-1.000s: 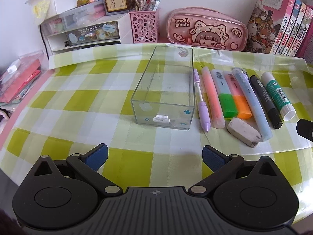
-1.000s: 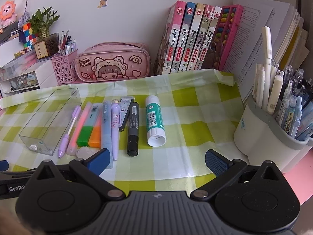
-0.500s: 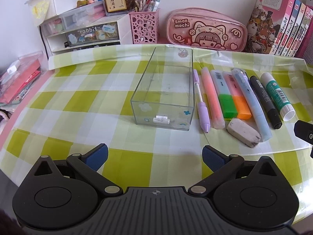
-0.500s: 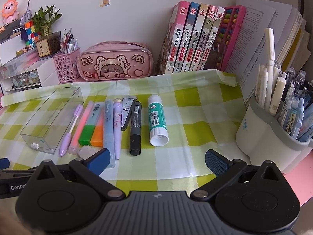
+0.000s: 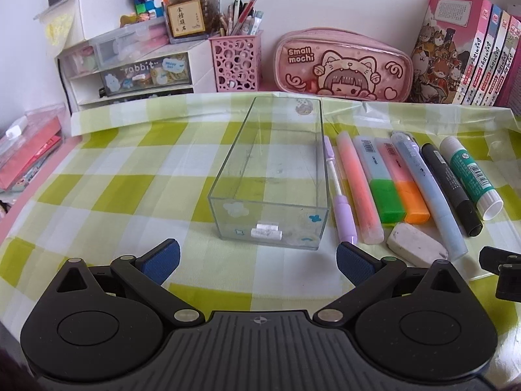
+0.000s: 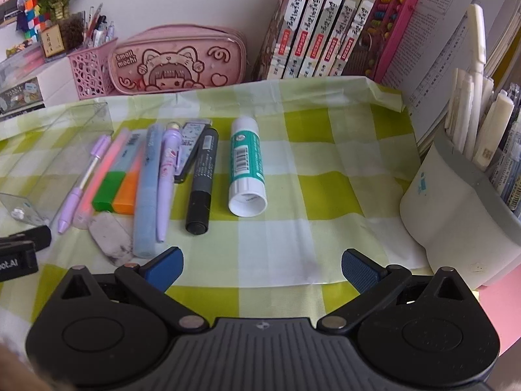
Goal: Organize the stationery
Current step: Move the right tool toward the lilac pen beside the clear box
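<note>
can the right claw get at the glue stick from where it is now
Probably yes. The right claw is open and empty, and the glue stick lies just ahead on the tablecloth, apart from the black marker, with nothing lying between.

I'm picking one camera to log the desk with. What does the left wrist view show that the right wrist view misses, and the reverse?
Left wrist only: the whole clear box, nothing in it, and red folders at the left edge.
Right wrist only: the white pen cup, an abacus and a paper stack.
Both: the glue stick, black marker, eraser and pink pencil case.
</note>
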A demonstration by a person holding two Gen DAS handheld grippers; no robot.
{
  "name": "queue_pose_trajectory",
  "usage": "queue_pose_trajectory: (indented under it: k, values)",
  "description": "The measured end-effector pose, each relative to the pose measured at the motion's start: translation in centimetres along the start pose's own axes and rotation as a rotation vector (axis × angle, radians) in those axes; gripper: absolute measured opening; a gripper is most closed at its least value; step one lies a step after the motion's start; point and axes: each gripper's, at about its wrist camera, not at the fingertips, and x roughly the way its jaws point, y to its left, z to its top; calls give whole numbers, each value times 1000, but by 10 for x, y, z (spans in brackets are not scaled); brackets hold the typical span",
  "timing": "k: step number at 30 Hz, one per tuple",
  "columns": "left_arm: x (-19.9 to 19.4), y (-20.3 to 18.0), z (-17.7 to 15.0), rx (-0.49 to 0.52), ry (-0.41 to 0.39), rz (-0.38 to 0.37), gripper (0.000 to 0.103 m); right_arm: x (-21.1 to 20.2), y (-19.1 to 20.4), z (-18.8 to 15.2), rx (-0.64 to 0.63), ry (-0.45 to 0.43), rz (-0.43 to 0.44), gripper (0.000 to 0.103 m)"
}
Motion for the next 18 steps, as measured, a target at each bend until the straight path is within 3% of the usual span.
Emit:
queue_pose_trajectory:
  k: [8,15,18]
  values:
    - [9,0,6,-6,-80,-63,98,6,-7,-3,18,-44,46,103]
    - [16,7,4,-17,-97,-113,97,5,-10,-10,0,-105,77,103]
    - [15,10,2,-20,-133,-113,86,2,-6,-6,-27,-116,114,103]
